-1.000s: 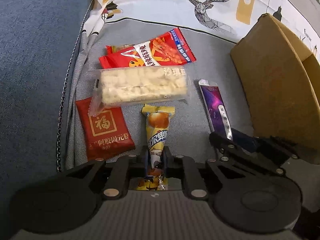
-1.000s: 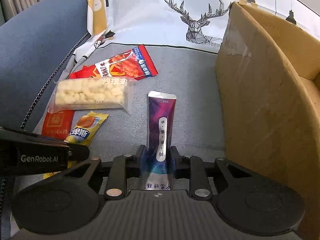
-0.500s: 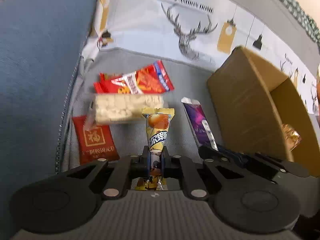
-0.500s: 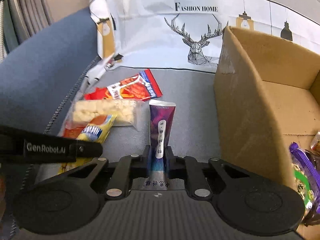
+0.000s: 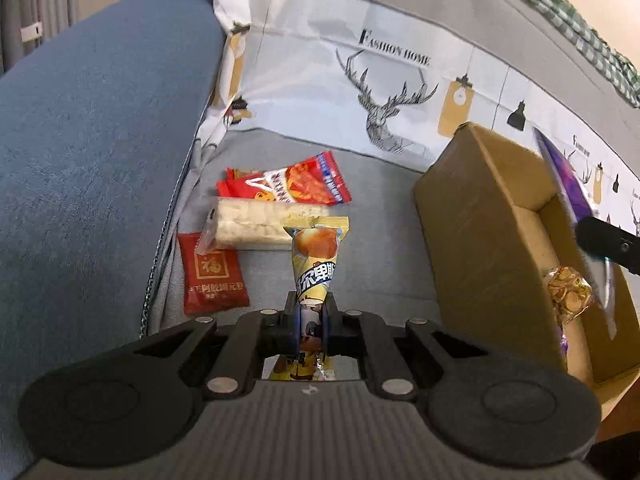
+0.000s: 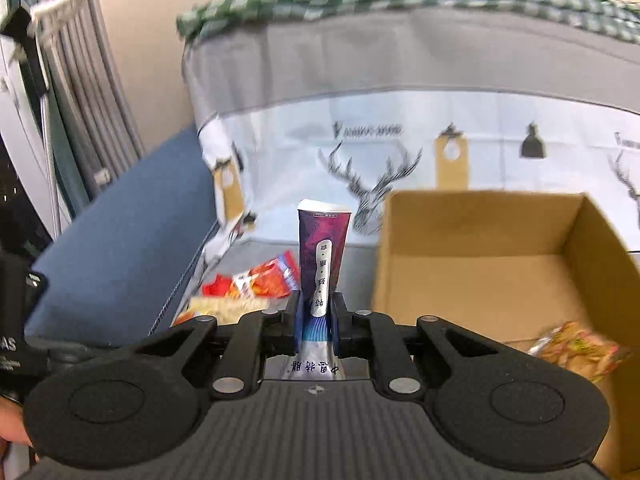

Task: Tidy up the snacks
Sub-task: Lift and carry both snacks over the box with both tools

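My left gripper (image 5: 311, 312) is shut on a yellow snack packet (image 5: 316, 256), held off the grey sofa seat and pointing away from me. My right gripper (image 6: 316, 316) is shut on a purple stick pouch (image 6: 323, 252), raised beside the open cardboard box (image 6: 472, 280). In the left wrist view that purple pouch (image 5: 568, 184) hangs over the box (image 5: 480, 216) at the right. On the seat lie a red-and-blue chip bag (image 5: 296, 184), a clear pack of pale puffed bars (image 5: 256, 224) and a red sachet (image 5: 212, 276).
The box holds a gold-wrapped snack (image 5: 568, 292) and an orange patterned bag (image 6: 580, 348). A blue armrest (image 5: 92, 168) rises at the left. A deer-print cover (image 5: 384, 96) drapes the sofa back behind the box. Curtains (image 6: 76, 128) hang at the far left.
Both grippers have risen with their packets. The right one lifted the purple pouch off the seat and carried it up beside the box; the yellow packet came up off the cushion.
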Tool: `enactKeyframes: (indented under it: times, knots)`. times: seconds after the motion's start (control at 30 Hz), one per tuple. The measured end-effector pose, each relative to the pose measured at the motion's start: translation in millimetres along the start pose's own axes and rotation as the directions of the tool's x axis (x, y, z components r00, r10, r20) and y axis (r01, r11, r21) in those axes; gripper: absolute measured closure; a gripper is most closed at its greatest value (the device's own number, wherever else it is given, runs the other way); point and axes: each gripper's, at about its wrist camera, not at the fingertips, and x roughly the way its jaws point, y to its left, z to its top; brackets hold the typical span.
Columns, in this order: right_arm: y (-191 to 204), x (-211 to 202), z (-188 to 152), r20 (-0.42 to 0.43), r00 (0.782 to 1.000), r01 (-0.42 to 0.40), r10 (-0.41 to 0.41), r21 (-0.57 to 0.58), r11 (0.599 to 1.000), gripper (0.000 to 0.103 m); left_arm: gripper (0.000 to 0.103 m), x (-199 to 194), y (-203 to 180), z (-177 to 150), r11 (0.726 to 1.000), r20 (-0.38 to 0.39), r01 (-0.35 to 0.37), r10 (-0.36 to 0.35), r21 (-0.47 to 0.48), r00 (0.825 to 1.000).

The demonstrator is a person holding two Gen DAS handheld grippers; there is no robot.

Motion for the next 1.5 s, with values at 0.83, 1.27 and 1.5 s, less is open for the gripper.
enactKeyframes:
  times: [0.83,1.27,1.5]
  knots:
    - [-146.5,-42.5,-35.0,0.170,0.966,0.190,-0.195,0.045,0.981,0.089,0.093,-5.9,-152.6,2.7,0.965,0.352,0.246,-0.261,0.087,0.899]
    - [-160.9,-34.7,-34.4,0.154,0.963,0.211,-0.222,0.080,0.974,0.089,0.093,-4.5,-183.0,-0.3,0.932,0.363,0.335,-0.363,0.140,0.858]
    - [-153.8,-31.1,-33.6,0.150,0.964,0.212,-0.218,0.053,0.976,0.089,0.093,-6.1,-193.3,-7.2,0.923,0.361,0.329,-0.382,0.201,0.851]
